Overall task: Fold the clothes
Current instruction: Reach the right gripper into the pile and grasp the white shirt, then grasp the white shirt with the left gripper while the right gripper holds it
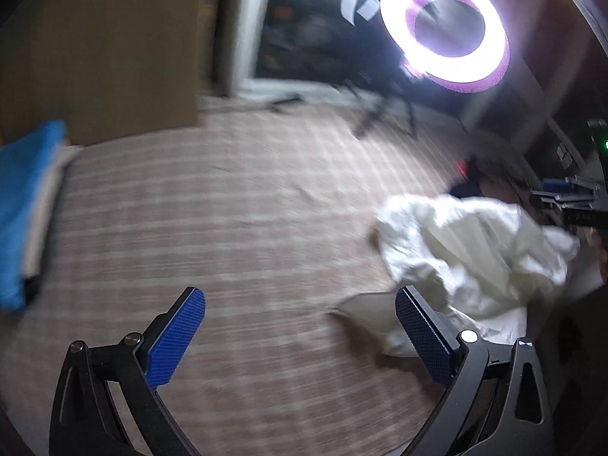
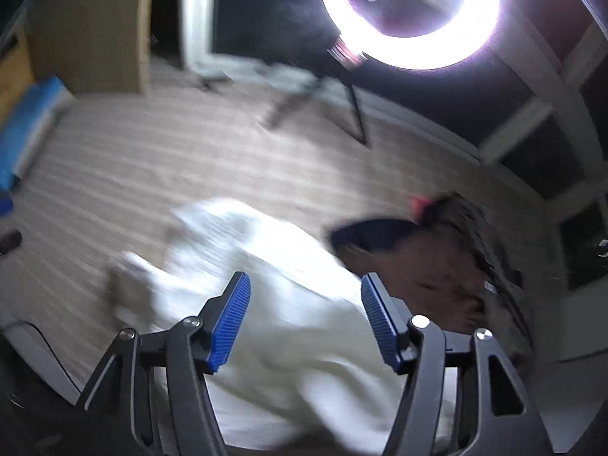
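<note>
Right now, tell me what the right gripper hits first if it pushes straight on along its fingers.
Most likely the crumpled white garment: it fills the gap between the open right gripper fingers. The picture is blurred, so depth is uncertain.

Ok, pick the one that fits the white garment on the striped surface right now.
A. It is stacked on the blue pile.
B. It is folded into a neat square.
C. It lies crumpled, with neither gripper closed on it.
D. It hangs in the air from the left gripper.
C: the white garment lies rumpled on the striped surface, and the left gripper and right gripper both stand open with nothing clamped.
</note>
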`<state>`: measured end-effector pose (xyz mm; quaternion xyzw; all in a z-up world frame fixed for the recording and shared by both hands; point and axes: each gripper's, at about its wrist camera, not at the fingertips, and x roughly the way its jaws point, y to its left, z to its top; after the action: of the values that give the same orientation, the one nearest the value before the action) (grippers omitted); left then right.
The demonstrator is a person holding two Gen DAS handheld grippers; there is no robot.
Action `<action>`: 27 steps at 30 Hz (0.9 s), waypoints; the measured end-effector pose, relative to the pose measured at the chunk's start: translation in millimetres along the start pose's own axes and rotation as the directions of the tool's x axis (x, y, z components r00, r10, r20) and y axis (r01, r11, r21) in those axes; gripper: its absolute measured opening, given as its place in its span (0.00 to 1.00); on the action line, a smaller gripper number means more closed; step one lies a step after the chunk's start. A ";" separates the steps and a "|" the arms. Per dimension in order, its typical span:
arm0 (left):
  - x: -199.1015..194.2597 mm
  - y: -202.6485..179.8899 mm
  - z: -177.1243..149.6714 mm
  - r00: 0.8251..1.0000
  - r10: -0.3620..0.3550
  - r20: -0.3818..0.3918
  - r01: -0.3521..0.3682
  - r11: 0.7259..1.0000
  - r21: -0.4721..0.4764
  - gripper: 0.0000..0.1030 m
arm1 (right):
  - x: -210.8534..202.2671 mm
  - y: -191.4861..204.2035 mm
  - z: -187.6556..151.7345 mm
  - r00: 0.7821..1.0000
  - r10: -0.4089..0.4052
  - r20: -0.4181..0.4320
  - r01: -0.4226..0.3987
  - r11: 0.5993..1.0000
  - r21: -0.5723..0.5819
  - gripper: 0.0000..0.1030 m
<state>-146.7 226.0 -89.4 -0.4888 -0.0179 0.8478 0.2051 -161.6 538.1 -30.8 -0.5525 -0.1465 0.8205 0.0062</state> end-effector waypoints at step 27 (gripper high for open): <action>102.0 -96.5 -3.1 0.944 -0.161 -0.289 0.218 0.959 0.178 0.02 | 65.6 -1.0 12.0 0.976 0.201 -0.088 -0.215 0.953 -0.214 0.03</action>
<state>-156.8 351.0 -152.5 -0.5723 0.0520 0.7459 0.3367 -198.3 547.5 -85.7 -0.5884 -0.1781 0.7767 -0.1372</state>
